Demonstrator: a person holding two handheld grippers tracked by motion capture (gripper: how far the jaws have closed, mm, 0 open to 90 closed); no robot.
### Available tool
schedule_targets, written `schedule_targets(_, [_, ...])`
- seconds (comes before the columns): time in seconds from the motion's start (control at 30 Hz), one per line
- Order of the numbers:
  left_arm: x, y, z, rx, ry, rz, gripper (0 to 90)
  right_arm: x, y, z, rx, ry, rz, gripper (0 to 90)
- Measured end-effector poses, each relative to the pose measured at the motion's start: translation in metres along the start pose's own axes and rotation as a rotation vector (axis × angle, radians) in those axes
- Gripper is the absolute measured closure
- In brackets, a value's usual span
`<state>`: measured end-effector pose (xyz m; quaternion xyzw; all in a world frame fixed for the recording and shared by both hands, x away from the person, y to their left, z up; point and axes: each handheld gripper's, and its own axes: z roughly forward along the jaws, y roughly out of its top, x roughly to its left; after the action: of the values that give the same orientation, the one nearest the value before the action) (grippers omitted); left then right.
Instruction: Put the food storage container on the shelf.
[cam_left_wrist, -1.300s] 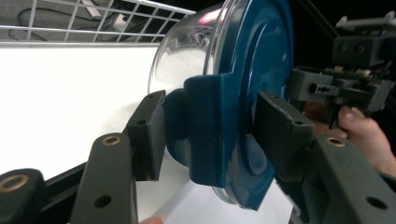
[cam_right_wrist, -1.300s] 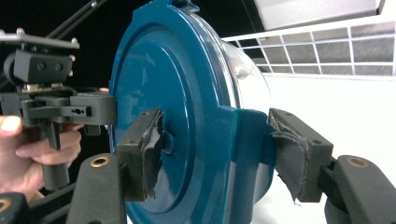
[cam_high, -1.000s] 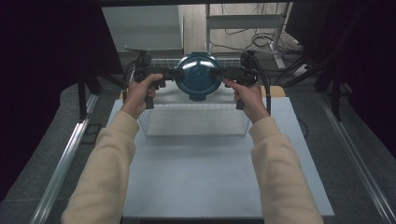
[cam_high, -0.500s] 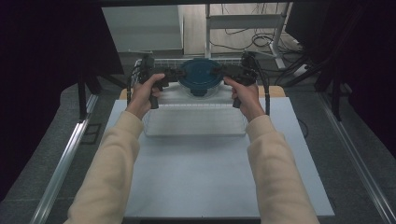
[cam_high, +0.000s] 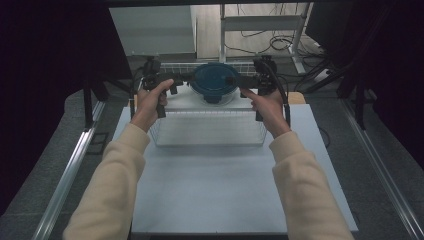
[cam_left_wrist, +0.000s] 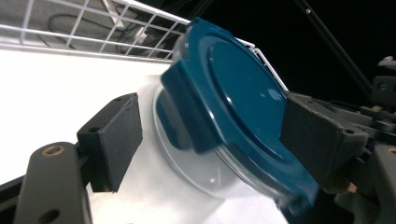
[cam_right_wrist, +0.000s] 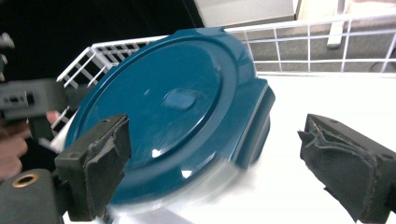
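A round clear container with a dark blue lid (cam_high: 216, 82) hangs tilted over the far part of a white wire basket (cam_high: 207, 142). My left gripper (cam_high: 179, 84) is at its left side and my right gripper (cam_high: 249, 85) at its right. In the left gripper view the lid (cam_left_wrist: 233, 93) lies between the wide-apart jaws of the left gripper (cam_left_wrist: 217, 135); the right-hand jaw overlaps its rim, and the other stands clear. In the right gripper view the lid (cam_right_wrist: 173, 107) overlaps the left-hand jaw of the right gripper (cam_right_wrist: 215, 154); white floor shows before the other jaw.
The basket stands at the far end of a white board (cam_high: 215, 190) on the table. Its wire rim (cam_left_wrist: 93, 28) (cam_right_wrist: 317, 28) rises just behind the container. Metal rails (cam_high: 70, 175) run along both sides. A shelf frame with cables (cam_high: 260, 30) stands beyond.
The container has tipped from facing the camera to lying flatter, and it has sunk slightly toward the basket. Both hands have stayed at its sides.
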<state>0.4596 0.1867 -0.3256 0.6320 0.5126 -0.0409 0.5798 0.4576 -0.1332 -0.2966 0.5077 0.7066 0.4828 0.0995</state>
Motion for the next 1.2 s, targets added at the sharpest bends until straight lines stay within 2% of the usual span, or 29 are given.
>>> schedule_targets(0.03, [-0.006, -0.002, -0.008, -0.007, -0.002, 0.026, 20.2, 0.002, -0.002, -0.012, -0.021, 0.019, -0.037, 9.1])
schedule_targets(0.1, [-0.014, -0.006, -0.017, -0.008, 0.010, 0.059, 20.5, 0.002, -0.005, -0.023, -0.026, 0.032, -0.063, 10.0])
schedule_targets(0.13, [-0.014, -0.006, -0.017, -0.008, 0.010, 0.059, 20.7, 0.002, -0.005, -0.023, -0.026, 0.032, -0.063, 10.0])
schedule_targets(0.17, [-0.021, -0.009, -0.025, -0.002, 0.030, 0.094, 21.0, 0.001, -0.009, -0.032, -0.027, 0.036, -0.089, 10.7])
schedule_targets(0.27, [-0.031, -0.016, -0.034, 0.019, 0.070, 0.136, 21.8, 0.001, -0.017, -0.044, -0.028, 0.051, -0.119, 12.2])
schedule_targets(0.43, [-0.042, -0.035, -0.050, 0.028, 0.070, 0.189, 22.6, 0.003, -0.036, -0.062, -0.037, 0.088, -0.191, 15.4])
schedule_targets(0.53, [-0.048, -0.056, -0.063, 0.013, 0.146, 0.282, 24.0, 0.003, -0.050, -0.073, -0.049, 0.103, -0.227, 16.0])
schedule_targets(0.57, [-0.048, -0.056, -0.063, 0.013, 0.146, 0.282, 24.2, 0.003, -0.050, -0.073, -0.049, 0.103, -0.227, 16.0])
schedule_targets(0.6, [-0.049, -0.073, -0.070, 0.018, 0.142, 0.307, 24.7, 0.003, -0.061, -0.081, -0.057, 0.107, -0.247, 16.0])
schedule_targets(0.67, [-0.048, -0.088, -0.076, 0.022, 0.116, 0.319, 24.8, 0.001, -0.073, -0.088, -0.066, 0.103, -0.268, 16.5])
schedule_targets(0.7, [-0.048, -0.088, -0.076, 0.022, 0.116, 0.319, 25.1, 0.001, -0.073, -0.088, -0.066, 0.103, -0.268, 16.5])
schedule_targets(0.73, [-0.049, -0.104, -0.082, 0.020, 0.119, 0.341, 25.3, -0.001, -0.087, -0.094, -0.071, 0.106, -0.282, 16.6])
schedule_targets(0.77, [-0.049, -0.104, -0.082, 0.020, 0.119, 0.341, 25.4, -0.003, -0.094, -0.097, -0.070, 0.109, -0.280, 16.6])
schedule_targets(0.8, [-0.049, -0.112, -0.085, 0.024, 0.115, 0.349, 25.4, -0.005, -0.102, -0.100, -0.071, 0.112, -0.276, 16.6])
schedule_targets(0.83, [-0.049, -0.119, -0.087, 0.028, 0.112, 0.359, 25.4, -0.005, -0.102, -0.100, -0.071, 0.112, -0.276, 16.6])
schedule_targets(0.87, [-0.048, -0.134, -0.091, 0.039, 0.111, 0.395, 25.3, -0.011, -0.119, -0.105, -0.076, 0.121, -0.269, 16.6])
schedule_targets(0.9, [-0.048, -0.134, -0.091, 0.039, 0.111, 0.395, 25.3, -0.011, -0.119, -0.105, -0.076, 0.121, -0.269, 16.6])
schedule_targets(0.93, [-0.047, -0.144, -0.093, 0.044, 0.110, 0.406, 25.3, -0.012, -0.124, -0.107, -0.079, 0.124, -0.261, 16.6])
schedule_targets(0.97, [-0.044, -0.158, -0.095, 0.051, 0.100, 0.414, 25.1, -0.018, -0.141, -0.111, -0.086, 0.121, -0.254, 16.7])
schedule_targets(1.0, [-0.042, -0.166, -0.096, 0.056, 0.098, 0.415, 25.1, -0.020, -0.149, -0.113, -0.086, 0.122, -0.247, 16.7])
schedule_targets(1.03, [-0.042, -0.166, -0.096, 0.056, 0.098, 0.415, 25.0, -0.020, -0.149, -0.113, -0.086, 0.122, -0.247, 16.7])
schedule_targets(1.07, [-0.037, -0.183, -0.097, 0.064, 0.116, 0.422, 25.0, -0.025, -0.167, -0.115, -0.080, 0.114, -0.246, 16.7])
schedule_targets(1.13, [-0.031, -0.198, -0.098, 0.078, 0.140, 0.428, 24.9, -0.027, -0.180, -0.117, -0.075, 0.102, -0.254, 16.8])
schedule_targets(1.17, [-0.031, -0.198, -0.098, 0.078, 0.140, 0.428, 24.9, -0.027, -0.180, -0.117, -0.075, 0.102, -0.254, 16.8])
schedule_targets(1.2, [-0.023, -0.212, -0.097, 0.084, 0.162, 0.422, 24.9, -0.030, -0.193, -0.119, -0.065, 0.089, -0.255, 16.9])
